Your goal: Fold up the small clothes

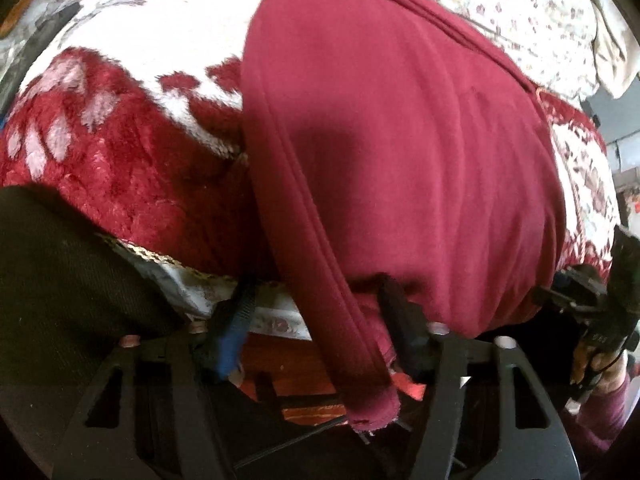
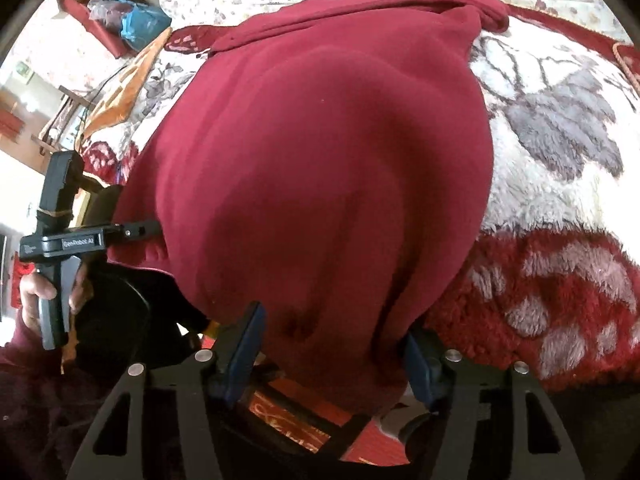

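- The left claw [image 1: 316, 340] has its jaws drawn in on the near hem of the maroon garment [image 1: 400, 160]; a long folded strip of that cloth hangs down between the two fingers, but I cannot tell whether the pads actually press it.
- The right claw [image 2: 332, 344] stands with its jaws spread fairly wide, and a thick bunch of the garment's near edge fills the gap between its blue pads [image 2: 244, 344]; it looks like a pinch on the cloth.
- In the right wrist view, the person's left hand [image 2: 44, 300] wraps the handle of the left claw, with a dark maroon sleeve [image 2: 40, 392] below it.
- The garment lies spread over the bed, its far edge rolled into a ridge, its near edge lifted at both claws.
- Under it is a plush blanket [image 2: 560, 152] in white and deep red with grey flowers, and beyond that a floral sheet [image 1: 520, 12].
- Far off to the left in the right wrist view, a red box-like holder [image 2: 92, 20] carries blue and clear plastic bags [image 2: 140, 20]; what is in them is too small to make out.
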